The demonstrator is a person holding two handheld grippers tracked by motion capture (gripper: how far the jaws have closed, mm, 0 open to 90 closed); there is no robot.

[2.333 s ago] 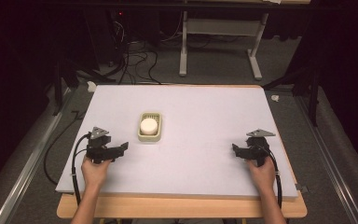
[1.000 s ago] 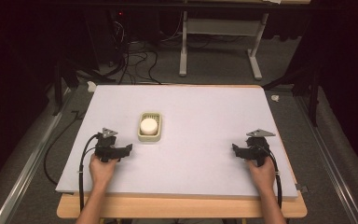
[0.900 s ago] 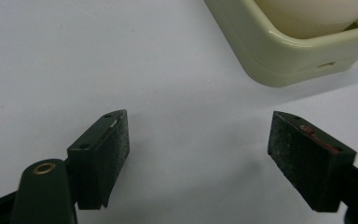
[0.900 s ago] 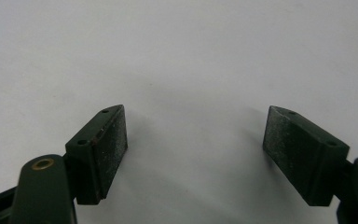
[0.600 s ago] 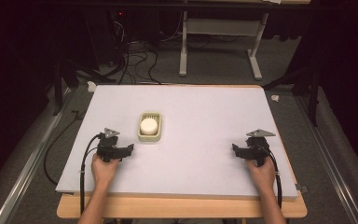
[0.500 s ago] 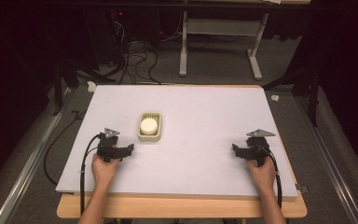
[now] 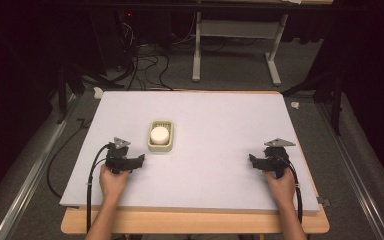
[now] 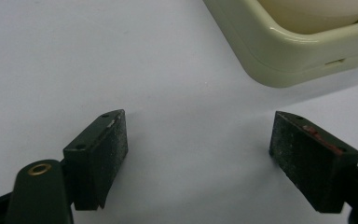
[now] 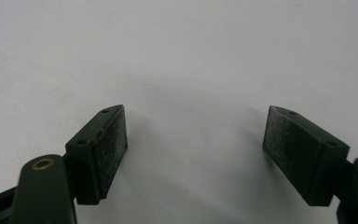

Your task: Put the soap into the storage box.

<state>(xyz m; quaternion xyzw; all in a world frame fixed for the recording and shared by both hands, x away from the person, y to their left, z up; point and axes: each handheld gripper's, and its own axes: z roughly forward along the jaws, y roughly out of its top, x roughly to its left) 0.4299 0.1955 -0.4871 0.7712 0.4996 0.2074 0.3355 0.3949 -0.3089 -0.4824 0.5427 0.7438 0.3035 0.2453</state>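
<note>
A pale green soap dish with a round white soap bar in it sits left of centre on the white table top. My left gripper rests just below and to the left of the dish, open, with nothing between its jaws. In the left gripper view the dish corner lies close ahead at upper right, with the gripper wide apart over bare table. My right gripper lies near the right edge, open and empty; its own view shows the gripper over plain white surface.
The white board lies on a wooden table whose edge shows at the front. Beyond the far edge are cables and a desk frame on the floor. A metal rail runs along the left.
The left hand and gripper have slid right, towards the soap dish, then held still. The right gripper has not moved.
</note>
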